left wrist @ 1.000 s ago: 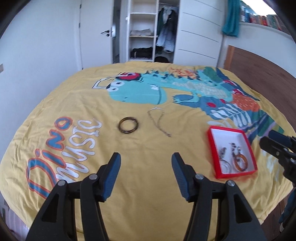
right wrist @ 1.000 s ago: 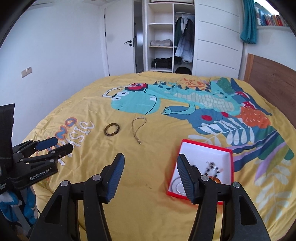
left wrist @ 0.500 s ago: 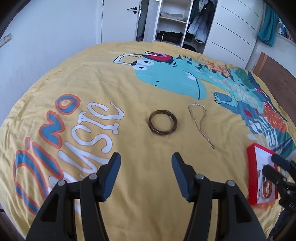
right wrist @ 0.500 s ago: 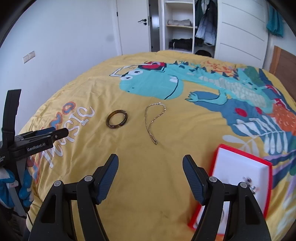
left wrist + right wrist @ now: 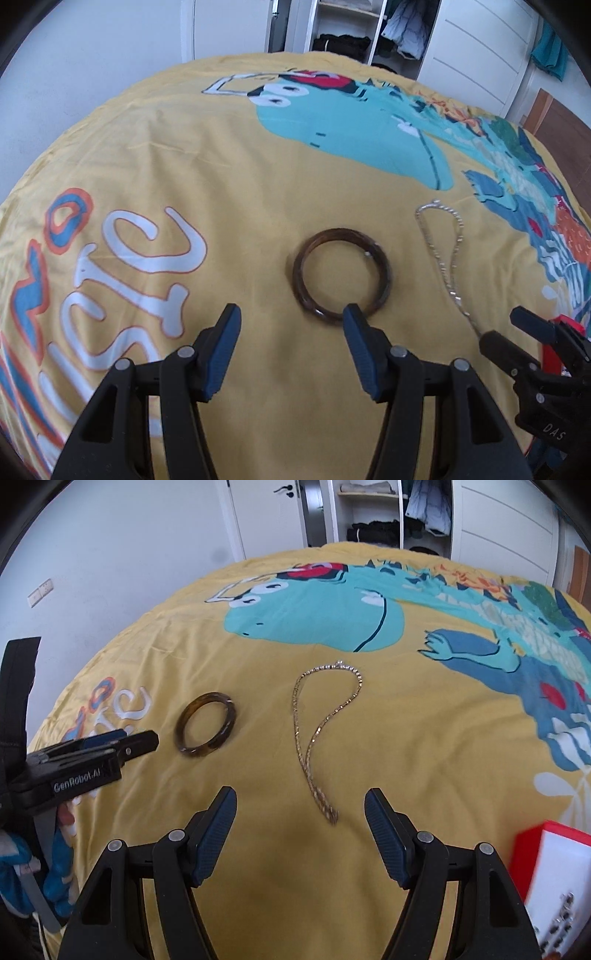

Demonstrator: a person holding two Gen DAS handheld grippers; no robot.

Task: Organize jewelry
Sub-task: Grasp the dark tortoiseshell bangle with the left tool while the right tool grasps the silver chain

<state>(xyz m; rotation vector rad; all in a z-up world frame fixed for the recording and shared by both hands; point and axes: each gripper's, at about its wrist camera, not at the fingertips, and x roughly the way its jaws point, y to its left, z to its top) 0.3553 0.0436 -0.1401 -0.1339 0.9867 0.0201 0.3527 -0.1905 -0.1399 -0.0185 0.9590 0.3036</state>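
A dark brown bangle (image 5: 341, 271) lies flat on the yellow bedspread, just beyond my left gripper (image 5: 291, 319), which is open and empty; its right fingertip is near the bangle's near rim. A thin gold chain necklace (image 5: 321, 720) lies to the bangle's right, its near end just ahead of my right gripper (image 5: 300, 803), which is open and empty. The bangle also shows in the right wrist view (image 5: 205, 728), and the chain in the left wrist view (image 5: 443, 251). A red-rimmed white jewelry box (image 5: 550, 878) with several small pieces sits at the lower right.
The bedspread (image 5: 184, 158) has a dinosaur print and covers a wide bed. A white wall, a door and an open wardrobe (image 5: 373, 513) stand beyond the far edge. A wooden headboard (image 5: 557, 122) is at the right.
Both grippers have moved forward and down toward the bed. The bangle and the chain now sit much closer to the fingertips. The red box has slid to the edge of view.
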